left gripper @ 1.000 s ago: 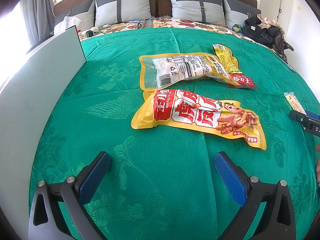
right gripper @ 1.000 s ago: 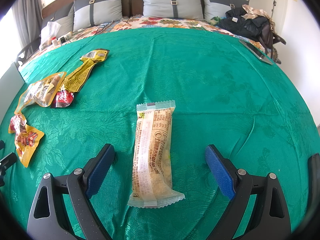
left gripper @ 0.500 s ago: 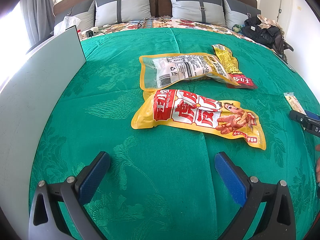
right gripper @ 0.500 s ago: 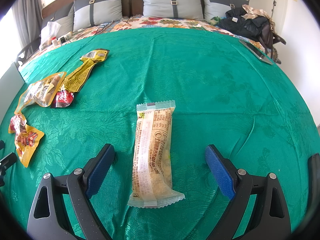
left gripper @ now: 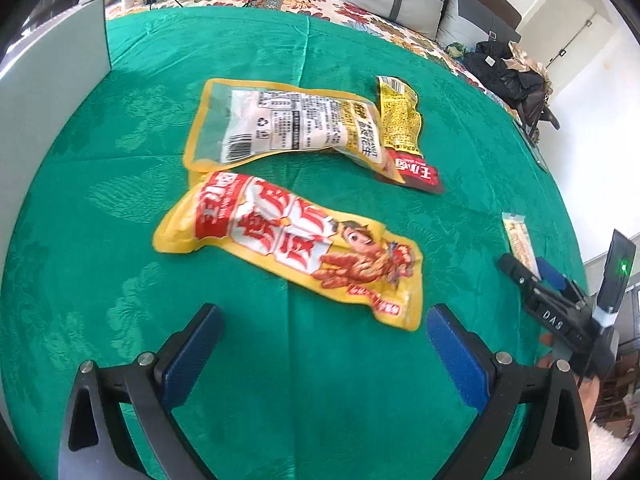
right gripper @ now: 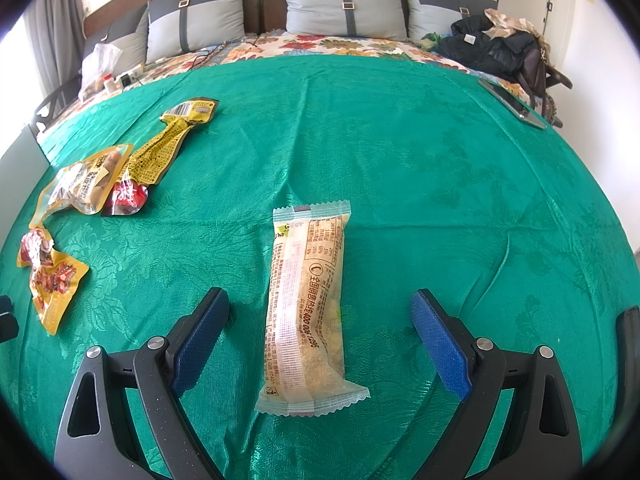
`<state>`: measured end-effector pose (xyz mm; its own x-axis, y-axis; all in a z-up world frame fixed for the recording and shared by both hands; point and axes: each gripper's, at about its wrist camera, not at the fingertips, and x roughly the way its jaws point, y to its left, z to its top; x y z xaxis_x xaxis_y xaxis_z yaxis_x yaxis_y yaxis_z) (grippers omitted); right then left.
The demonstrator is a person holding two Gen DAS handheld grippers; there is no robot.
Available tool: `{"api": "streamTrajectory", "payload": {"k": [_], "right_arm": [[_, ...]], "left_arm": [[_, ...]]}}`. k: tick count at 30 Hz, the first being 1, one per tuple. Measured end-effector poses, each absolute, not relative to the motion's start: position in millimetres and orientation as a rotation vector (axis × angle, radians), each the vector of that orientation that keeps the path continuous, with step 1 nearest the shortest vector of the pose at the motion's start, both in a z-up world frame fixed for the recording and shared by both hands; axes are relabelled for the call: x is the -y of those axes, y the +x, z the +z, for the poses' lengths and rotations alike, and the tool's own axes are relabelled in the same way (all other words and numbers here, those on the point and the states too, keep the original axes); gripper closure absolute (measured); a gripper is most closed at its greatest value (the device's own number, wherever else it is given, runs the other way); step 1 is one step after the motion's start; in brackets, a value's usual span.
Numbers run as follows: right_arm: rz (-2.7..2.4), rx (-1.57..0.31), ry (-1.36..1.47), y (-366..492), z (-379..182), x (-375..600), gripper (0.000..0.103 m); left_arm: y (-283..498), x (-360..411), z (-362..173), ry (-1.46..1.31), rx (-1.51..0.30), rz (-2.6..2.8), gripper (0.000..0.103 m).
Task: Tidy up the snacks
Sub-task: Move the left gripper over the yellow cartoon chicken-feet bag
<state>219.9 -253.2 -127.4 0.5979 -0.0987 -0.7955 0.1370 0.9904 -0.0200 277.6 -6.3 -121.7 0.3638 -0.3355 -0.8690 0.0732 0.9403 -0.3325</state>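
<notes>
My left gripper [left gripper: 322, 314] is open and empty, just short of a yellow and red snack bag [left gripper: 296, 244] on the green cloth. Behind it lie a clear yellow-edged bag [left gripper: 280, 126] and a narrow yellow and red pouch [left gripper: 402, 124]. My right gripper [right gripper: 320, 300] is open, its fingers either side of a long pale bar packet [right gripper: 308, 304] that lies on the cloth. The same packet [left gripper: 518, 236] and the right gripper's body [left gripper: 556, 312] show at the right of the left wrist view. The three bags show at the left of the right wrist view [right gripper: 84, 184].
A grey-white board [left gripper: 44, 92] stands along the left edge of the green cloth [right gripper: 400, 140]. Pillows [right gripper: 344, 8] line the headboard. A dark bag and clothes [right gripper: 496, 44] lie at the back right, with a flat device [right gripper: 516, 104] near them.
The left wrist view has tilted and moved closer to the yellow and red bag. The right gripper and the bar packet have not moved.
</notes>
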Motion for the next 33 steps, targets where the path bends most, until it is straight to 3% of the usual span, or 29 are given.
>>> {"api": "streamTrajectory", "payload": {"k": [8, 10, 12, 16, 17, 19, 22, 23, 26, 33], "right_arm": [[-0.137, -0.92, 0.045, 220.0, -127.4, 253.3, 0.009], [-0.137, -0.92, 0.045, 220.1, -127.2, 253.5, 0.009], [-0.137, -0.92, 0.045, 220.0, -127.3, 253.3, 0.009], [-0.137, -0.921, 0.045, 220.1, -127.2, 253.4, 0.009], [-0.137, -0.921, 0.045, 220.1, -127.2, 253.3, 0.009], [-0.137, -0.921, 0.045, 220.1, -127.2, 253.3, 0.009], [-0.137, -0.921, 0.045, 220.2, -127.0, 253.4, 0.009], [-0.137, -0.921, 0.045, 220.2, -127.0, 253.4, 0.009], [-0.137, -0.921, 0.045, 220.3, -127.0, 253.4, 0.009], [-0.137, -0.921, 0.045, 220.3, -127.0, 253.1, 0.009]], "left_arm": [[327.0, 39.8, -125.7, -0.091, -1.163, -0.079, 0.001], [317.5, 34.3, -122.4, -0.082, -1.112, -0.111, 0.011], [304.6, 22.9, -118.9, -0.081, -1.077, -0.158, 0.034], [273.7, 10.2, -108.8, 0.07, -1.076, -0.25, 0.057], [265.9, 7.9, -106.7, 0.118, -1.089, -0.277, 0.068], [252.1, -0.7, -104.3, 0.208, -1.123, -0.306, 0.074], [235.3, -17.4, -105.9, 0.266, -1.188, -0.307, 0.073], [232.2, -24.5, -105.7, 0.246, -1.195, -0.301, 0.068], [233.4, -37.2, -100.4, 0.094, -1.188, -0.268, 0.027], [301.6, -25.9, -106.3, -0.165, -1.158, -0.07, 0.023]]}}
